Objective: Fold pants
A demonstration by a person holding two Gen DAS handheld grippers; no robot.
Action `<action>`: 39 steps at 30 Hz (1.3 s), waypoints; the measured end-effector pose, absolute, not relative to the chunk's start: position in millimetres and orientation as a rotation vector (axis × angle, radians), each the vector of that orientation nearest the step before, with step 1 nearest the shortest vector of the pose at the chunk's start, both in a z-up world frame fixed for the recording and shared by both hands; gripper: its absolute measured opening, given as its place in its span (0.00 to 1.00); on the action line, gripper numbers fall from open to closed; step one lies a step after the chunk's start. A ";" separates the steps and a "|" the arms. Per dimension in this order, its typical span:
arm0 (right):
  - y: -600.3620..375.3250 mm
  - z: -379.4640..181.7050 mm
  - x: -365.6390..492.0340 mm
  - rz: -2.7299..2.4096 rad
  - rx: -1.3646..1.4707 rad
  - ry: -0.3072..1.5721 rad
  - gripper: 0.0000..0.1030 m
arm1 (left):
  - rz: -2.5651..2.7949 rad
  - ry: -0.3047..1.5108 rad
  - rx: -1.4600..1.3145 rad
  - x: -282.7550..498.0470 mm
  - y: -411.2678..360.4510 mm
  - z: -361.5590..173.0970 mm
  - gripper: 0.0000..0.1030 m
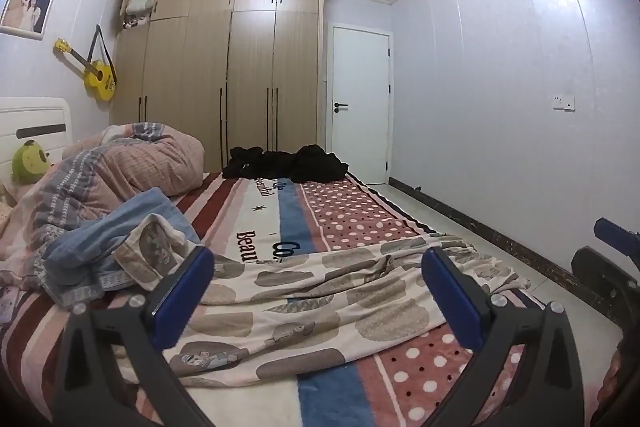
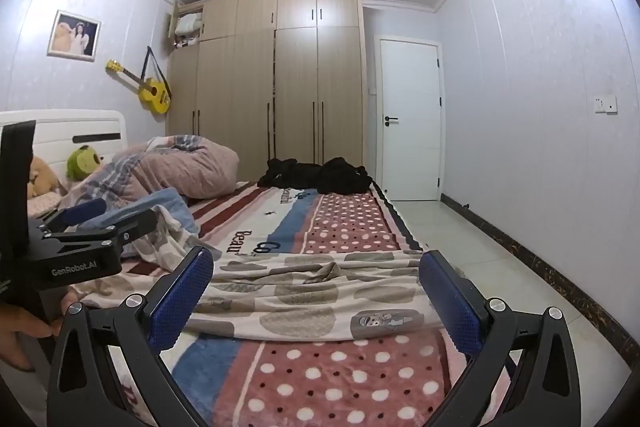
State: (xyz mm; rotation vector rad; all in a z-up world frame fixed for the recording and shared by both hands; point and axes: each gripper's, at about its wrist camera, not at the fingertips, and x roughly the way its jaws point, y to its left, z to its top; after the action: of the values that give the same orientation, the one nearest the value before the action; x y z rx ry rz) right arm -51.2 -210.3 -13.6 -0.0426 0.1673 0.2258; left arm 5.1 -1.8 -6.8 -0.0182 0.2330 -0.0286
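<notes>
— Stage of the job?

— The very start, by the look of it. Spread crosswise on the striped and dotted blanket (image 1: 360, 215), just ahead of both tools: cream pants (image 1: 320, 299) printed with grey-brown ovals. Rumpled, unfolded, no crease made yet.

— Held by what?

— By nothing. Left gripper (image 1: 316, 259) gaping at full width over the cloth, no fabric between its blue pads (image 1: 184, 291). Right gripper (image 2: 317, 259) likewise spread wide and empty, tipped slightly down towards the bed.

— Anything crowding the work?

— Bunched against the left end of the pants, a blue garment (image 1: 100, 239). Behind that, a heaped quilt (image 1: 152, 163). At the far end of the bed, well apart from both grippers, a pile of black clothes (image 1: 284, 163).

— Next move?

— Probably a descent and a pinch: lowering onto the cloth and closing each gripper on an edge. Waistband or hem, hard to tell which from here. Then drawing one leg over the other. Calls for level, matched hands and a shallow bite, catching the pants alone and not the blanket beneath.
</notes>
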 end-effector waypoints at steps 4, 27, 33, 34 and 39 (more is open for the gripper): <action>-211.3 -13.7 -51.1 0.227 -0.039 0.166 0.99 | -0.031 0.233 -0.025 4.1 -0.3 -8.2 0.99; -204.6 -17.1 -55.6 0.232 -0.026 0.165 0.99 | -0.017 0.256 -0.031 8.4 1.5 -14.4 0.99; -199.3 -19.1 -60.1 0.231 -0.025 0.165 0.99 | -0.018 0.257 -0.032 8.3 1.6 -14.6 0.99; -199.8 -19.0 -59.6 0.233 -0.024 0.166 0.99 | -0.020 0.257 -0.034 8.5 1.6 -14.8 0.99; -197.6 -19.1 -62.5 0.235 -0.020 0.167 0.99 | -0.018 0.258 -0.034 7.3 1.9 -15.4 0.99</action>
State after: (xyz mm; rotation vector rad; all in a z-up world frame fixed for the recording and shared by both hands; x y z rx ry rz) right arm -62.5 -197.6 -19.1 -0.0204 0.1666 0.2352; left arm 7.3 1.9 -15.4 -0.0339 0.2577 -0.0183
